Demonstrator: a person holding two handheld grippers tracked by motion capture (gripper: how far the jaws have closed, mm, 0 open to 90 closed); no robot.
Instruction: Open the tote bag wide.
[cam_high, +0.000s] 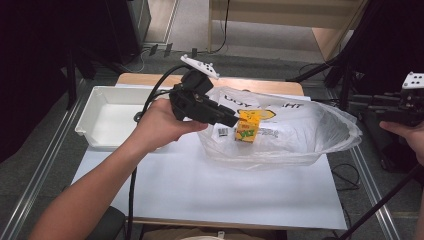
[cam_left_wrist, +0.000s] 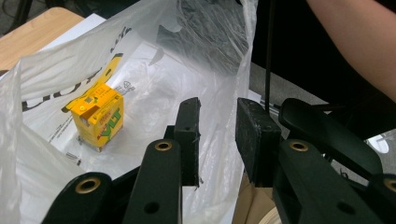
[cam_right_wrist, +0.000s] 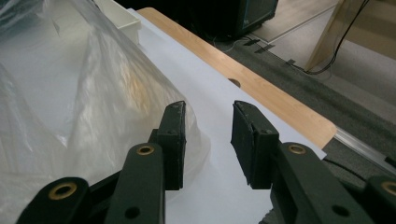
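Note:
A small yellow drink carton (cam_high: 248, 125) with green print stands upright inside a clear plastic bag (cam_high: 300, 135) that lies open on the white table sheet. My left gripper (cam_high: 232, 120) reaches over the bag's left rim, just left of the carton. In the left gripper view its jaws (cam_left_wrist: 219, 107) stand apart with only loose bag film (cam_left_wrist: 154, 84) behind them, and the carton (cam_left_wrist: 99, 116) sits off to their left. My right gripper (cam_high: 400, 112) is held up at the table's right edge, clear of the bag. Its jaws (cam_right_wrist: 208, 109) are open with nothing between them, the bag (cam_right_wrist: 70, 93) beside the left jaw.
A white tray (cam_high: 107, 112) lies at the table's far left, beside the left hand. White sheet (cam_high: 225, 185) covers the near half of the table. The wooden table edge (cam_right_wrist: 261, 88) runs along the back, with floor and cables beyond. A cable trails down from the left gripper.

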